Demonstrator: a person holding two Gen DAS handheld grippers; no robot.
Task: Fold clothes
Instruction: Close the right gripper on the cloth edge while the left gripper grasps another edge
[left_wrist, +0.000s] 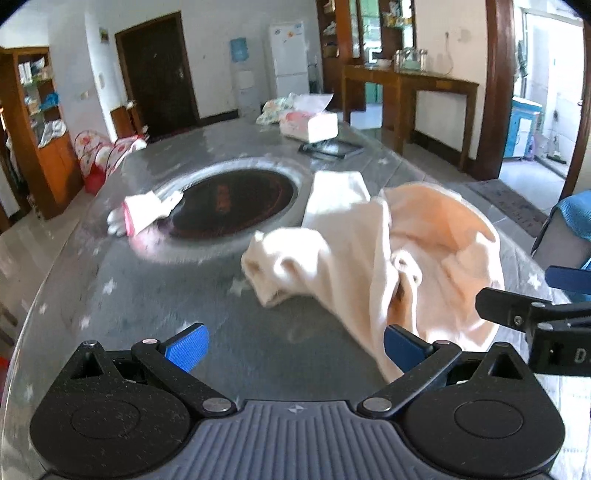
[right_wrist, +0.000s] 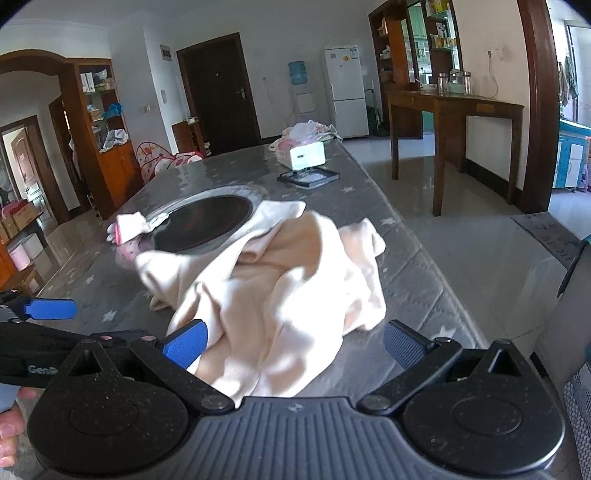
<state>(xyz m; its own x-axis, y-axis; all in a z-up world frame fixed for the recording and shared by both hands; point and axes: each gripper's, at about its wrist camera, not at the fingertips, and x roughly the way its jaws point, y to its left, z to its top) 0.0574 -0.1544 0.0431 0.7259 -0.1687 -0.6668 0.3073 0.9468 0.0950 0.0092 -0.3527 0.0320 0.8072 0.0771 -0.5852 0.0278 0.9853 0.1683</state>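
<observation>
A: Right, entry: the cream garment (right_wrist: 273, 280) lies crumpled on the grey table (right_wrist: 413, 266), lower centre of the right wrist view, not folded flat. Both tools spread wide, nothing pinched. The right gripper (right_wrist: 295, 343) has cloth between its fingers, loose; the left gripper (left_wrist: 295, 347) sits at the bottom of its own view, with cloth draped past its right finger (left_wrist: 404, 347).

B: Risks?

A: My judgement only. The heap is layered, so a pinch from here could catch two plies at once and the fold would come out skewed. The near hem hangs close to the table edge at lower right (a tug that way could slide the lot off). Its far corner lies on the rim of the dark round inset (right_wrist: 207, 221), mid-left, and might snag there.

B: Counts?

A: One cream garment, as far as I can tell; the paler rectangle (left_wrist: 338, 197) at its far end may be a second piece. Two grippers. One pink-and-white small item (left_wrist: 138, 216) at left. One tissue pack (left_wrist: 308, 125), upper centre. One dark flat tray (right_wrist: 308, 177).
</observation>
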